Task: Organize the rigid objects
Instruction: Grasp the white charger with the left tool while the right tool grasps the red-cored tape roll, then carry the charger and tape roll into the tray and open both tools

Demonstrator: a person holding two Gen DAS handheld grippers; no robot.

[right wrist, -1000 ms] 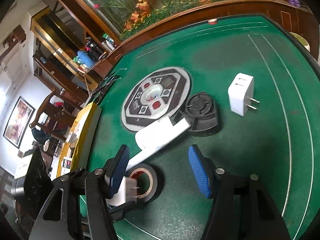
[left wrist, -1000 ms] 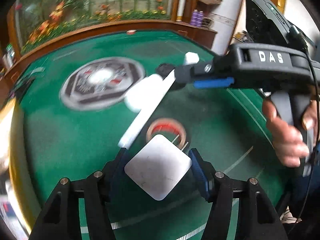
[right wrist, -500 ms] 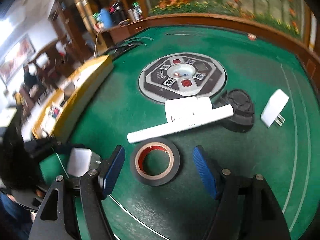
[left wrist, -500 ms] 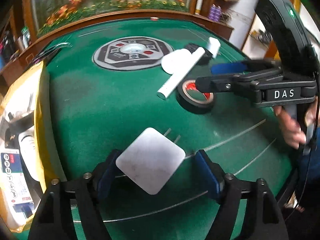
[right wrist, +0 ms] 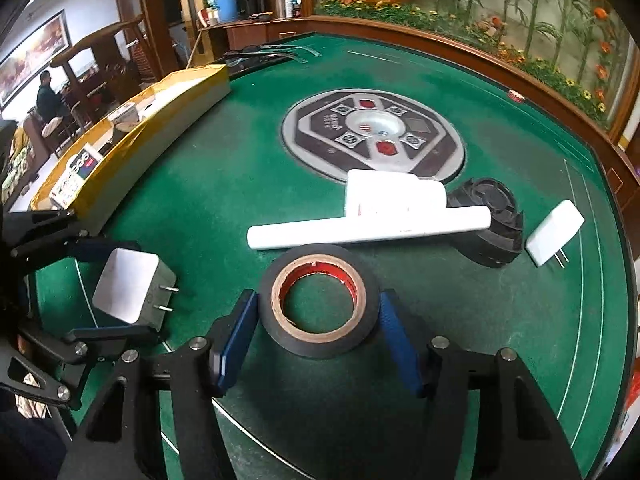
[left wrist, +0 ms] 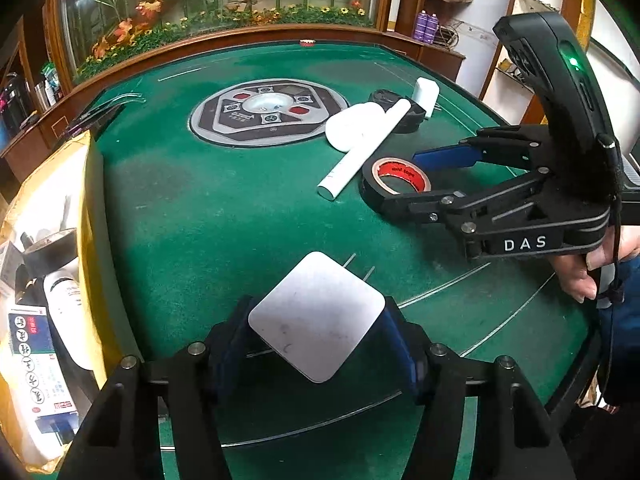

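A white plug adapter [left wrist: 312, 328] with two metal prongs sits between the blue pads of my left gripper [left wrist: 317, 310], whose jaws are closing on its corners; it hangs just above the green felt near the front edge. From the right wrist view the same adapter [right wrist: 124, 284] shows inside the left gripper [right wrist: 148, 289]. A black tape roll [right wrist: 320, 344] with a red core lies flat on the table [left wrist: 200, 220]. My right gripper [right wrist: 318, 300] straddles it, jaws closing, both pads against its outer wall. The left wrist view shows the tape roll [left wrist: 372, 196] between the right gripper's [left wrist: 400, 180] fingers.
Behind the tape lie a white tube [right wrist: 360, 232], a white box [right wrist: 392, 196], a black round part [right wrist: 492, 220] and a second white adapter [right wrist: 554, 232]. A yellow-edged box [left wrist: 92, 240] with several items stands at the left. A round control panel [right wrist: 372, 132] is set in the table's middle.
The left jaws stood wider around the adapter half a second ago and have closed back onto it. The right gripper rolled upright, came down over the tape roll and narrowed onto it.
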